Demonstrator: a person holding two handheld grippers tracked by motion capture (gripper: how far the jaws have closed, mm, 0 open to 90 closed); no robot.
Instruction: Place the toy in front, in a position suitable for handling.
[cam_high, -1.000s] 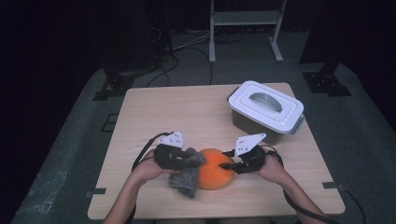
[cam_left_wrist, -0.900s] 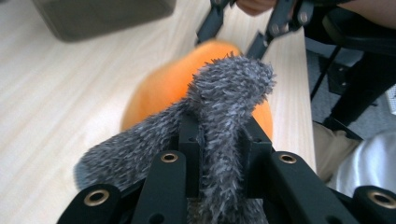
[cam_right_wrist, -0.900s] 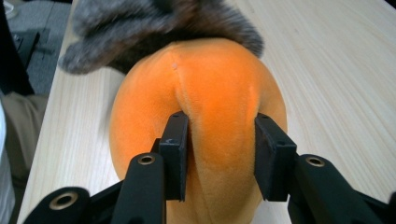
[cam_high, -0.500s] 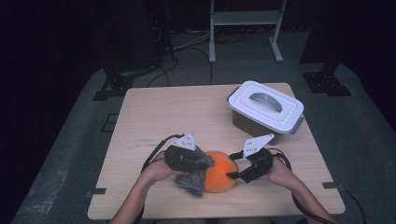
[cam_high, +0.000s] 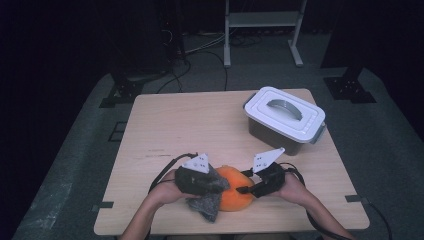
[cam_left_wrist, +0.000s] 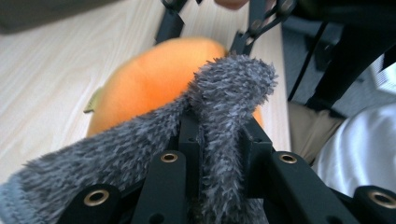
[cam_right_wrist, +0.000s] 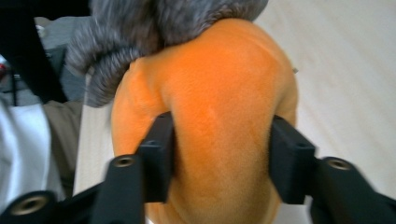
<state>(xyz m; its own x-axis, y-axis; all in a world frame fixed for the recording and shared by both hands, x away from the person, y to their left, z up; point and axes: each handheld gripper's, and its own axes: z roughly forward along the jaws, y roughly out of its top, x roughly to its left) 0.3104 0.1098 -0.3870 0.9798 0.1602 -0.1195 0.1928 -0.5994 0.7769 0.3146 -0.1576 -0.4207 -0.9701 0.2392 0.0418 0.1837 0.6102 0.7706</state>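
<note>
As the right gripper (cam_right_wrist: 219, 140) has just been closing, its jaws now clamp the orange plush cushion (cam_high: 235, 192) at the table's (cam_high: 200, 125) near edge; the left gripper (cam_left_wrist: 219, 149) pinches the grey fuzzy cloth (cam_left_wrist: 224, 93) draped on it; wiping looks set to proceed.

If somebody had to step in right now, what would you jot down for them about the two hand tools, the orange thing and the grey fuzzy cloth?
Left gripper: shut on a fold of the grey cloth, holding it against the orange toy.
Right gripper: jaws on either side of the orange toy and pressing into it; they have just been closing.
Things: toy and cloth sit at the near edge of the table; the white box stands at the far right, lid on.
Done: both things are gripped.
Left: seemingly wiping the toy, or wrapping it in the cloth; the box is untouched.
</note>
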